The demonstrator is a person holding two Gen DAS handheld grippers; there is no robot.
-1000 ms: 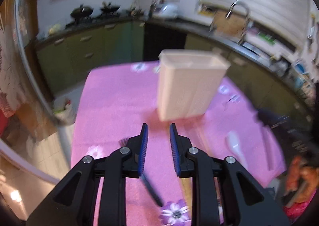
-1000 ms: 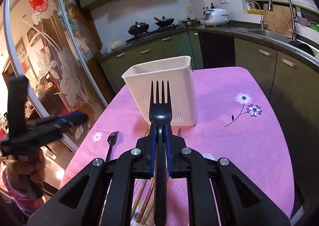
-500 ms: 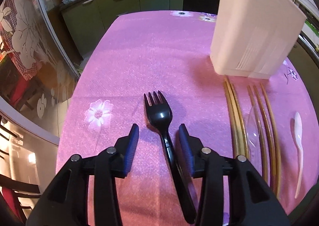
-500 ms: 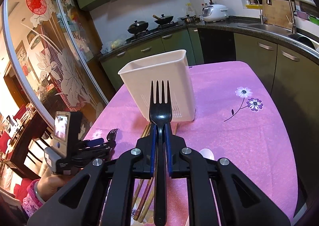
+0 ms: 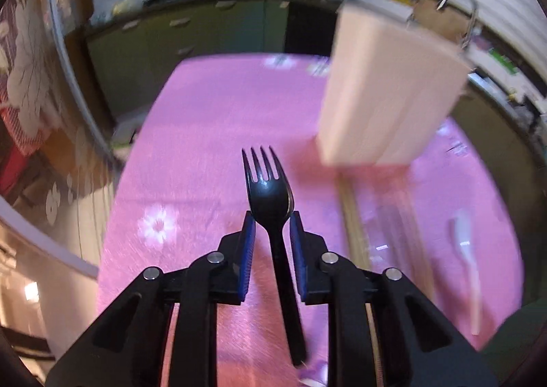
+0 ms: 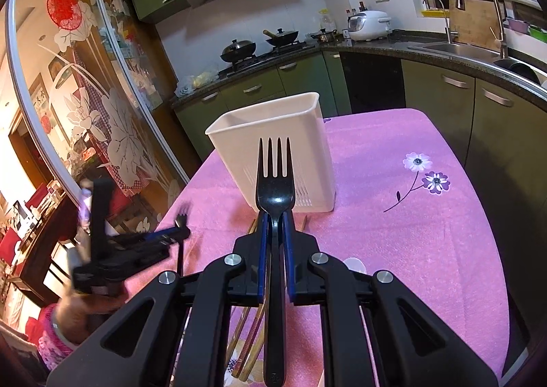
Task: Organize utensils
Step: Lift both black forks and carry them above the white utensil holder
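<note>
A black plastic fork [image 5: 268, 188] lies on the pink tablecloth [image 5: 205, 120] between the blue pads of my left gripper [image 5: 271, 216]. Its jaws are closing, and a narrow gap still shows on each side of the fork's neck. In the right wrist view the left gripper [image 6: 177, 235] sits low at the left, held by a hand. My right gripper [image 6: 275, 216] is shut on a second black fork [image 6: 275, 182], tines pointing forward at the cream utensil holder [image 6: 239, 147]. That holder [image 5: 386, 96] stands upright to the right of and beyond the left gripper.
Wooden chopsticks [image 5: 352, 216] and a white spoon [image 5: 466, 257] lie on the cloth in front of the holder. The chopsticks [image 6: 249, 335] run under my right gripper. Green cabinets, a stove and a sink ring the table. A glass door with a flower pattern is on the left.
My left gripper swung over the fork on the cloth, sank down around it and narrowed its jaws. The right gripper kept still with its fork.
</note>
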